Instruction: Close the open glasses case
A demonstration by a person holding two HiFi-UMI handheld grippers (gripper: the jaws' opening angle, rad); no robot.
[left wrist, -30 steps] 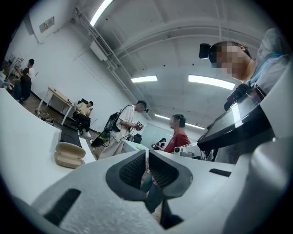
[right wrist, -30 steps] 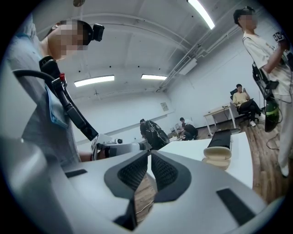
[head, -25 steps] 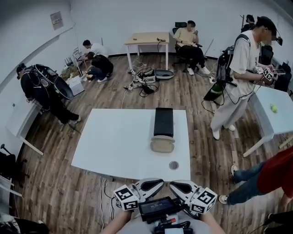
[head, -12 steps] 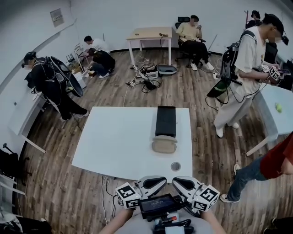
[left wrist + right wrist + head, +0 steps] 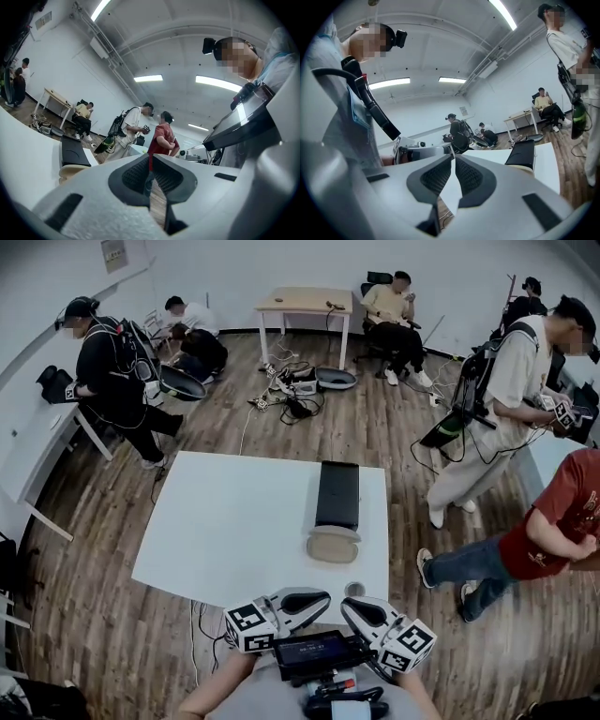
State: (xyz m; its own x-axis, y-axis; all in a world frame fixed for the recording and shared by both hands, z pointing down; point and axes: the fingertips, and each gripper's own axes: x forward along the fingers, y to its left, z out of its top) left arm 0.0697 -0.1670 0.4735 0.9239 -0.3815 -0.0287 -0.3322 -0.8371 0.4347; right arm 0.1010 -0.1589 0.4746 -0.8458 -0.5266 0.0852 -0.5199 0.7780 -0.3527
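Note:
The glasses case lies open on the right part of the white table (image 5: 225, 531). Its black half (image 5: 336, 494) points away from me and its tan-lined half (image 5: 333, 547) lies nearer. My left gripper (image 5: 314, 599) and right gripper (image 5: 350, 607) hang side by side below the table's near edge, close to my body, both shut with nothing between the jaws. In the left gripper view, the case (image 5: 73, 152) is at the left beyond the shut left gripper (image 5: 151, 158). The right gripper view shows the case (image 5: 521, 153) at the right, past the shut right gripper (image 5: 453, 157).
A small round object (image 5: 354, 590) sits near the table's front right edge. A person in a red shirt (image 5: 553, 531) bends close at the right. A person with a backpack (image 5: 487, 418) stands beyond, another person in black (image 5: 117, 381) at the left. Cables (image 5: 291, 395) litter the far floor.
The view has shifted a little over the table. The person in red has come nearer at the right, and the person in black has stepped away at the left. Both grippers stay shut near my body.

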